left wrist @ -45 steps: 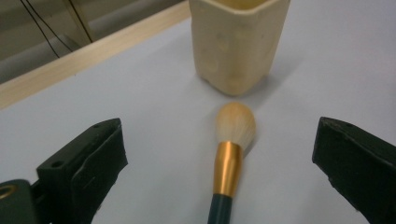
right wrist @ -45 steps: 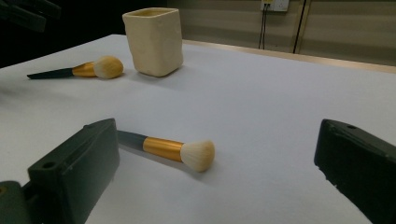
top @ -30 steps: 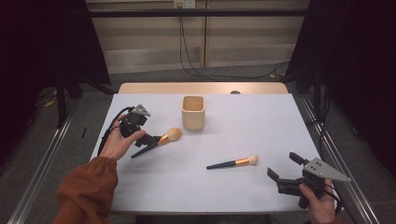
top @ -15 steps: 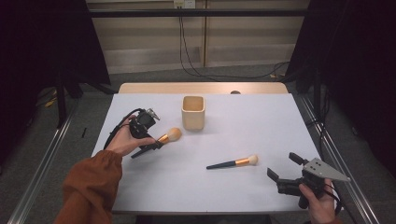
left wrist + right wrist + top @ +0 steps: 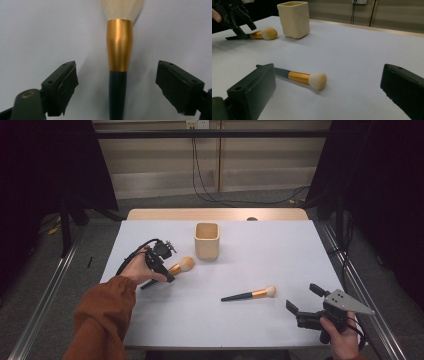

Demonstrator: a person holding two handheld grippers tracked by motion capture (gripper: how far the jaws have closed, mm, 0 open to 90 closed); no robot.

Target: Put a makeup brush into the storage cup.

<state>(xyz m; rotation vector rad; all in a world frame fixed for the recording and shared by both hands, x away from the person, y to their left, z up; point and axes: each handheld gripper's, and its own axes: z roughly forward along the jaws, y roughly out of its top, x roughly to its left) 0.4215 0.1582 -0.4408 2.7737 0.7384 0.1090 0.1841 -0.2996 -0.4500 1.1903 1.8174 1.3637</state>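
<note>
Brushes: two; cup (image 5: 207, 241): one. Left brush (image 5: 176, 268) lies flat, bristles toward cup, between closing, not yet touching left gripper (image 5: 159, 265) jaws. Right gripper (image 5: 306, 303) released.

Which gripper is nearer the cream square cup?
Left. The left gripper straddles a gold-ferruled brush just left of the cream square cup; the right gripper waits at the table's near right corner.

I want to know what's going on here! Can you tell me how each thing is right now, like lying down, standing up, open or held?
Left gripper: jaws just been closing, pads not yet touching the brush between them.
Left brush: lying flat on the table, not gripped.
Right brush: lying flat, untouched.
Cup: upright; inside cannot be seen.
Right gripper: open, holding nothing.
</note>
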